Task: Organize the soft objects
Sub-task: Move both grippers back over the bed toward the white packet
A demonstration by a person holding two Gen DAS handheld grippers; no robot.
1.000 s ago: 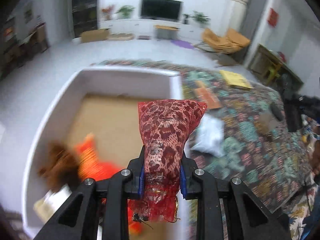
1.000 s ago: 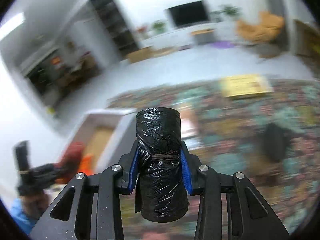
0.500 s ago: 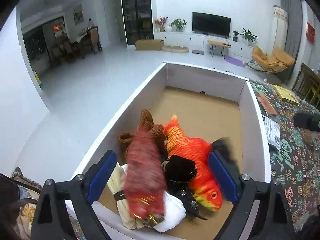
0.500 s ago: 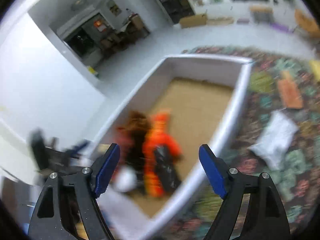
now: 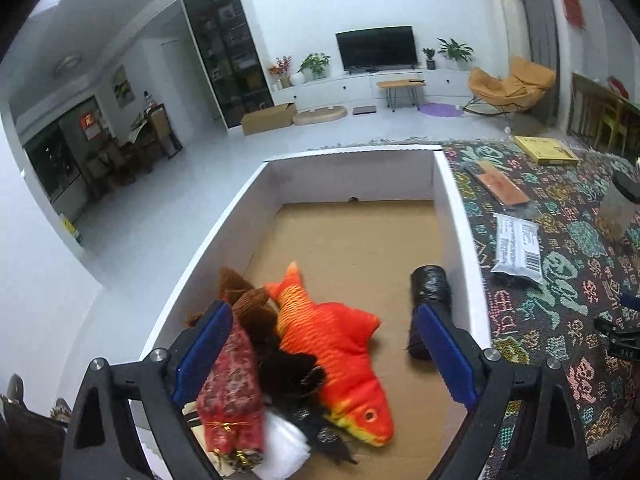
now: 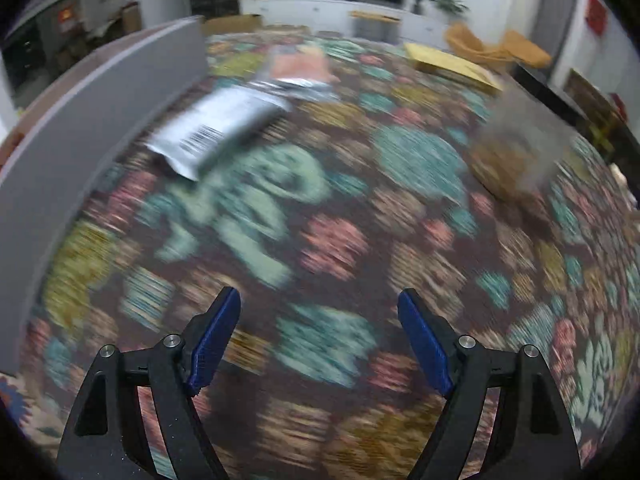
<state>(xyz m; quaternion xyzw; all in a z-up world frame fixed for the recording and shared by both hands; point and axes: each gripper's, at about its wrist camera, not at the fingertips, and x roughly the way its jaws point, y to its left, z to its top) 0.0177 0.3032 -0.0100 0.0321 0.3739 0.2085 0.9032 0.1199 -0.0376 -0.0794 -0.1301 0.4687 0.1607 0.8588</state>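
Note:
In the left wrist view my left gripper [image 5: 324, 352] hangs open over the near end of a white box [image 5: 460, 240] with a cardboard floor. Inside lie an orange plush fish [image 5: 336, 344], a brown plush toy [image 5: 248, 304], a red patterned pouch [image 5: 232, 396], a white soft item [image 5: 284, 446] and a black plastic roll [image 5: 430, 288] by the right wall. The pouch rests against my left pad, free of any grip. In the blurred right wrist view my right gripper [image 6: 318, 340] is open and empty, low over the patterned cloth [image 6: 340, 208] to the right of the box wall [image 6: 100, 112].
On the patterned cloth lie a silver packet with a barcode [image 6: 216, 128], an orange flat packet [image 5: 500, 188], a yellow flat box [image 6: 448, 64] and a clear jar with a dark lid [image 5: 618, 208]. Behind the box stretches white floor with furniture and a television.
Both grippers opened and let go: the red pouch and the black roll now lie in the box. The right gripper then swung down and right, over the cloth.

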